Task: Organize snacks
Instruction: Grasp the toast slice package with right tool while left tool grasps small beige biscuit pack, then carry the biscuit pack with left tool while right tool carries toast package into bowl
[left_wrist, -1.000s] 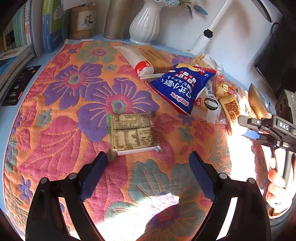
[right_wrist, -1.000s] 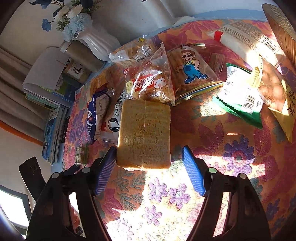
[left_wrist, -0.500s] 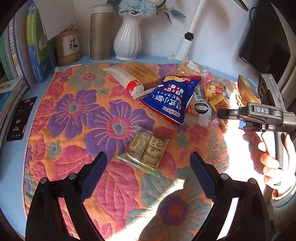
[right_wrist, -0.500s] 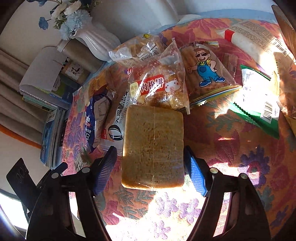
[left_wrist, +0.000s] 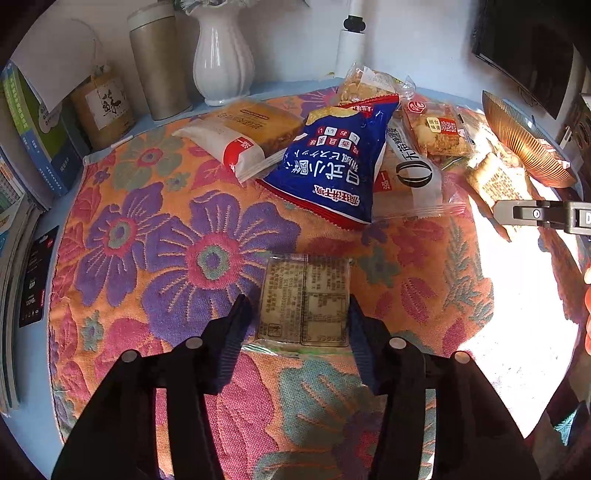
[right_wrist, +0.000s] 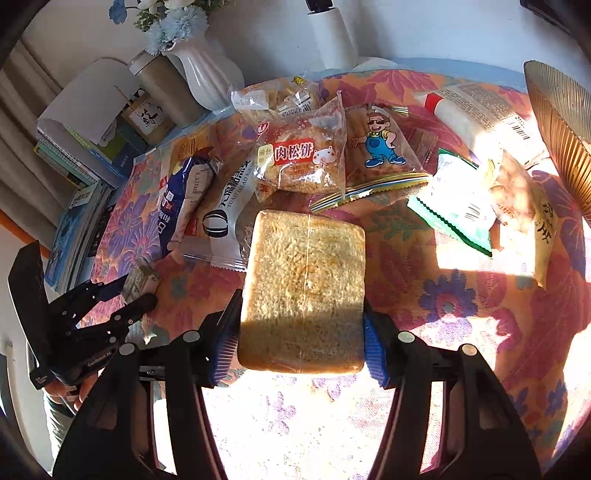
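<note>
- Pork floss cake pack (right_wrist: 301, 160): red label "肉松饼".
- White bread wrapper (right_wrist: 225, 206): "TOAST BREAD".
- Left gripper (right_wrist: 138, 291), body: "GenRobot.AI".
- Blue chip bag (left_wrist: 332, 162): print upside down, not legible.

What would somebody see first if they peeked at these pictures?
Probably the big square slice of golden toast in clear wrap, squeezed in the right claw at the front. Next, the shiny blue crisp bag with white writing behind the left claw, which pinches a small flat packet with a printed label. Under everything lies a bright flowery orange tablecloth.
</note>
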